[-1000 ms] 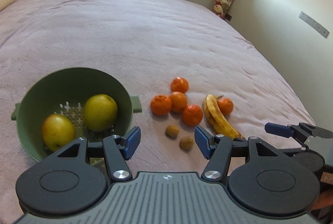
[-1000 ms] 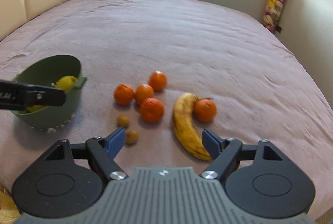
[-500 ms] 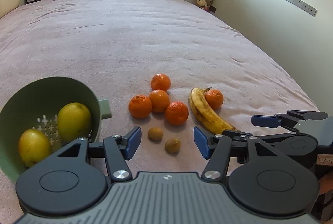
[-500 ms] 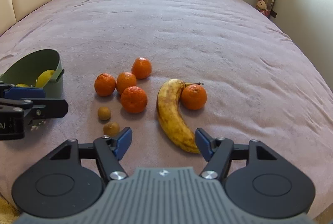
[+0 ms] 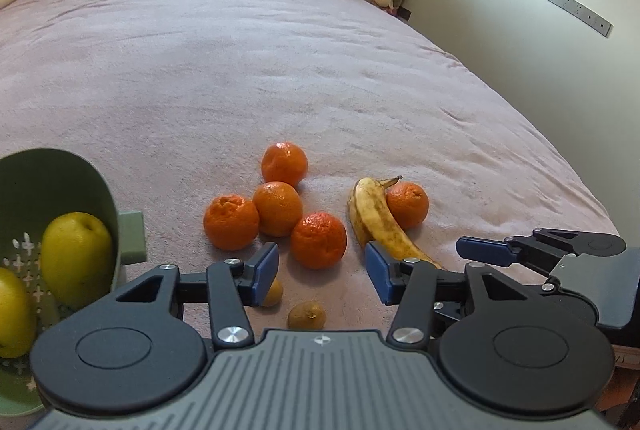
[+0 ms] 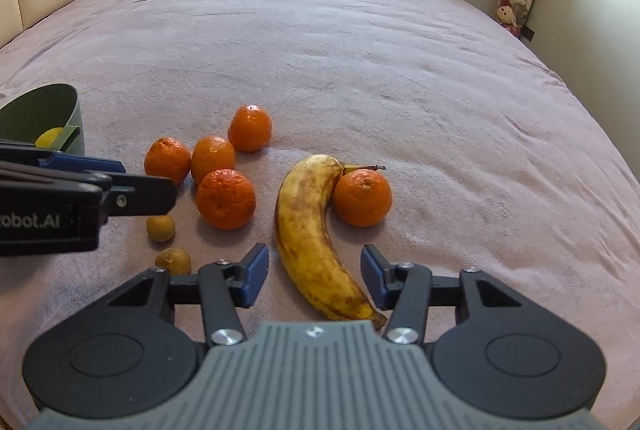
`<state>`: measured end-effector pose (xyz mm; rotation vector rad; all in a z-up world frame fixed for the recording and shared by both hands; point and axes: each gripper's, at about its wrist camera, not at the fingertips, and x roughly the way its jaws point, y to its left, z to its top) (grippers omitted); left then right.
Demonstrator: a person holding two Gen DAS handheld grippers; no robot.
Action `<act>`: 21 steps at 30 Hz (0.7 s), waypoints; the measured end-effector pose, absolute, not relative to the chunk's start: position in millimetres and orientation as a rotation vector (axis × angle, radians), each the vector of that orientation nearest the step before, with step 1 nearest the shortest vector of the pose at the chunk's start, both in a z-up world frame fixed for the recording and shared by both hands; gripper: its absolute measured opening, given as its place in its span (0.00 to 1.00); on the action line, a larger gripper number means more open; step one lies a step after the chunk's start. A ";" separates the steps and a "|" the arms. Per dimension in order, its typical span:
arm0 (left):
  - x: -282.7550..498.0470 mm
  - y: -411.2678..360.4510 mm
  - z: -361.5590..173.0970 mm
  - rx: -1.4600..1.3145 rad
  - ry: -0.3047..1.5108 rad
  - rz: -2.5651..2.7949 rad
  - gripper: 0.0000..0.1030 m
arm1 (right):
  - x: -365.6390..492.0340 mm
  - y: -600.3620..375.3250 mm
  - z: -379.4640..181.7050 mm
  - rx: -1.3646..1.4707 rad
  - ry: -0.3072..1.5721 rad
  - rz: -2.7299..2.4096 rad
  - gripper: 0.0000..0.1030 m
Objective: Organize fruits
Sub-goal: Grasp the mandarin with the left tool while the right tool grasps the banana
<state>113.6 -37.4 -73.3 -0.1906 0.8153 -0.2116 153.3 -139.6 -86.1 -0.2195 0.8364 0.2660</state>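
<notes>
banana (image 6: 316,230) lengthwise toward camera, stem end far — beside orange (image 6: 362,196)

Wide bed with mauve plush cover (image 6: 360,42) carries: green plastic colander (image 5: 60,182) left, five orange mandarins (image 6: 226,199), spotted yellow banana (image 6: 316,230), two small brown fruits (image 6: 161,228) near.

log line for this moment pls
left gripper: open, jaws closing, over small brown fruits | right gripper: open, jaws closing, astride banana | green colander: two yellow fruits inside
</notes>
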 end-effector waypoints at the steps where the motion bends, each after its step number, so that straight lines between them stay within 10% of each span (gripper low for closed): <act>1: 117.5 -38.1 -75.7 -0.197 0.825 -0.210 0.55 | 156.0 -137.7 -88.5 -0.224 0.840 0.269 0.46; 21: 170.1 -40.7 -115.9 -0.313 0.958 -0.197 0.55 | 189.2 -124.5 -114.9 -0.289 0.884 0.306 0.41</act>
